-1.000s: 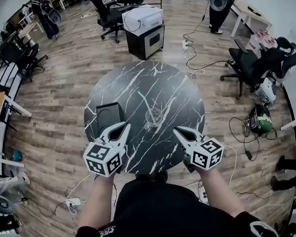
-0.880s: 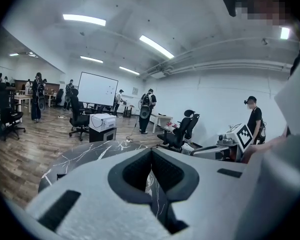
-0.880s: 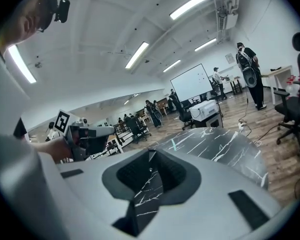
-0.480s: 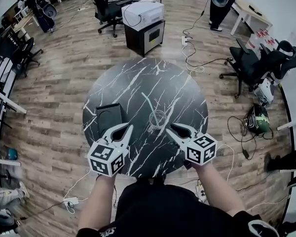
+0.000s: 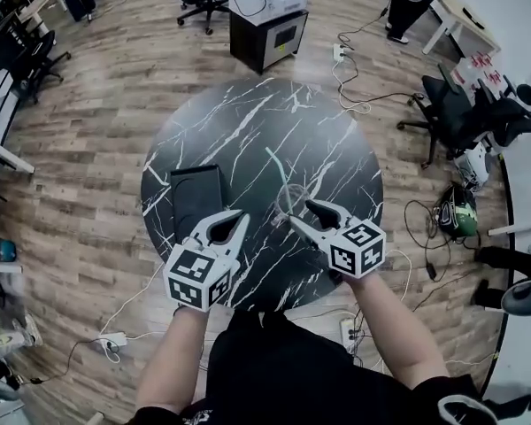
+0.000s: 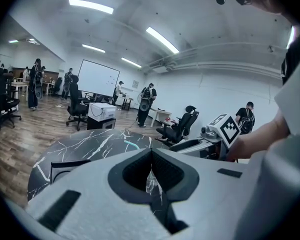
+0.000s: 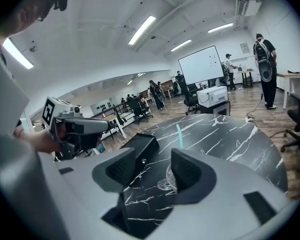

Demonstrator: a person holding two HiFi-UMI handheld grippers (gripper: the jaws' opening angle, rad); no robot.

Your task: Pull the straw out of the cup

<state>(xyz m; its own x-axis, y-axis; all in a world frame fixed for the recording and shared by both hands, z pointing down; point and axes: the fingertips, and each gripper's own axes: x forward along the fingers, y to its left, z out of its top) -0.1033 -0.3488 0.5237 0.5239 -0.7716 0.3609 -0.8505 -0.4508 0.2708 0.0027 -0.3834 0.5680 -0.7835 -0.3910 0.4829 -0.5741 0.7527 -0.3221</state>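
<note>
**Straw in the cup, both grippers just short of it**

A clear cup (image 5: pixel 285 204) stands on the round black marble table (image 5: pixel 248 122), toward its near edge and a little right of the middle. The pale green straw (image 5: pixel 274 165) sits in the cup and leans away toward the table's centre. A black box (image 5: pixel 197 193) lies flat by the near left edge.

The right gripper (image 5: pixel 301 212) points at the cup from the near edge. Its jaws stand wide and are opening, and they grip nothing. In the right gripper view the cup shows in the gap beyond the pads, next to the right-hand jaw.

The left gripper (image 5: pixel 239 218) hovers between the box and the cup. Its jaw tips meet and hold nothing (the cup shows only through the hollow behind the tips).
</note>
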